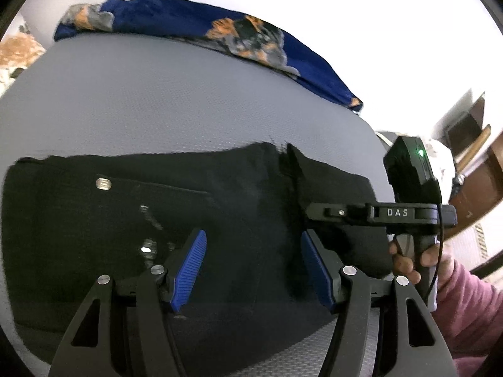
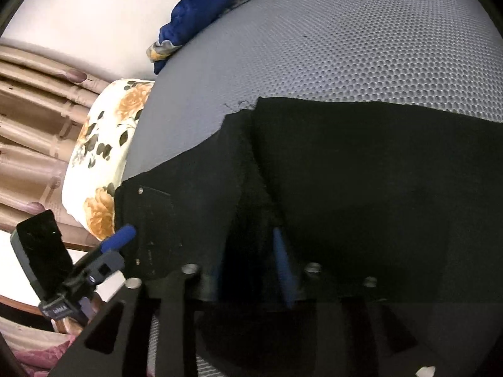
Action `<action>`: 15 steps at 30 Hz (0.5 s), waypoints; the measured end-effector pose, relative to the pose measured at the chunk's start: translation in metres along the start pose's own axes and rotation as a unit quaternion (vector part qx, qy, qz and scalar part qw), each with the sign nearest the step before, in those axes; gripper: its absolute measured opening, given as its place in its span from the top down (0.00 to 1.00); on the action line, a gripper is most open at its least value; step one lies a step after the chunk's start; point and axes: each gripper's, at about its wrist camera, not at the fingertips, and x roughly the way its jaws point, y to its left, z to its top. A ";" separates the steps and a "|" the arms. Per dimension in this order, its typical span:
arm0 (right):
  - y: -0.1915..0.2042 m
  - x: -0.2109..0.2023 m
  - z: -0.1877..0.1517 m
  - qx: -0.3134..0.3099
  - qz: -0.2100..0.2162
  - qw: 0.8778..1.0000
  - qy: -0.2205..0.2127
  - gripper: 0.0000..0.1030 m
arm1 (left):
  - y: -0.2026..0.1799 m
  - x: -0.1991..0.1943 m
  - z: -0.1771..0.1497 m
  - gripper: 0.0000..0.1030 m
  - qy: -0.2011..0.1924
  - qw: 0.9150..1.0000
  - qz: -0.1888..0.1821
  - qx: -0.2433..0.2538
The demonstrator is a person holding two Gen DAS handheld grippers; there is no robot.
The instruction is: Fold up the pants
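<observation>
Black pants (image 1: 188, 204) lie folded on a grey mesh mattress (image 1: 157, 100), with a metal button (image 1: 103, 183) showing near their left end. My left gripper (image 1: 253, 267) hovers over them, its blue pads wide apart and nothing between them: open. My right gripper (image 1: 311, 212) comes in from the right, held by a hand (image 1: 405, 264), its tips over the pants' right part. In the right wrist view the pants (image 2: 377, 172) fill the lower half. The right gripper (image 2: 250, 271) has its blue pads apart over a dark fold without pressing it. A left-gripper finger (image 2: 121, 237) reaches the pants' left edge.
A blue floral blanket (image 1: 220, 25) lies bunched along the mattress's far edge. A floral pillow (image 2: 100, 163) and beige curtains (image 2: 31, 125) are past the left edge in the right wrist view. Wooden furniture (image 1: 471, 163) stands off the right side. A pink sleeve (image 1: 465, 308) is at lower right.
</observation>
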 end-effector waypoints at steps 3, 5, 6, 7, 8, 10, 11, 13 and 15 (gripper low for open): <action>0.006 -0.013 -0.003 -0.003 0.005 1.000 -0.016 0.61 | -0.010 0.006 0.000 0.39 0.013 1.000 -0.026 0.002; 0.003 -0.026 -0.004 0.003 0.000 0.999 -0.036 0.52 | -0.015 0.014 -0.001 0.39 0.027 0.998 -0.051 -0.001; 0.001 -0.033 -0.007 0.008 -0.002 0.999 -0.049 0.52 | -0.017 0.017 -0.001 0.39 0.035 0.998 -0.060 -0.005; -0.003 -0.040 -0.009 0.014 0.000 0.998 -0.059 0.52 | -0.019 0.022 -0.001 0.39 0.045 0.996 -0.072 -0.011; -0.007 -0.046 -0.012 0.023 0.005 0.997 -0.068 0.52 | -0.020 0.028 -0.002 0.39 0.059 0.994 -0.088 -0.019; -0.015 -0.057 -0.018 0.040 0.007 0.996 -0.085 0.52 | -0.022 0.037 -0.003 0.39 0.082 0.990 -0.107 -0.032; -0.018 -0.061 -0.021 0.046 0.005 0.995 -0.092 0.52 | -0.022 0.043 -0.003 0.39 0.095 0.988 -0.117 -0.039; -0.023 -0.067 -0.026 0.056 0.001 0.993 -0.105 0.52 | -0.022 0.053 -0.004 0.40 0.115 0.983 -0.132 -0.059; -0.031 -0.074 -0.031 0.068 0.002 0.991 -0.117 0.52 | -0.019 0.063 -0.005 0.40 0.132 0.977 -0.146 -0.083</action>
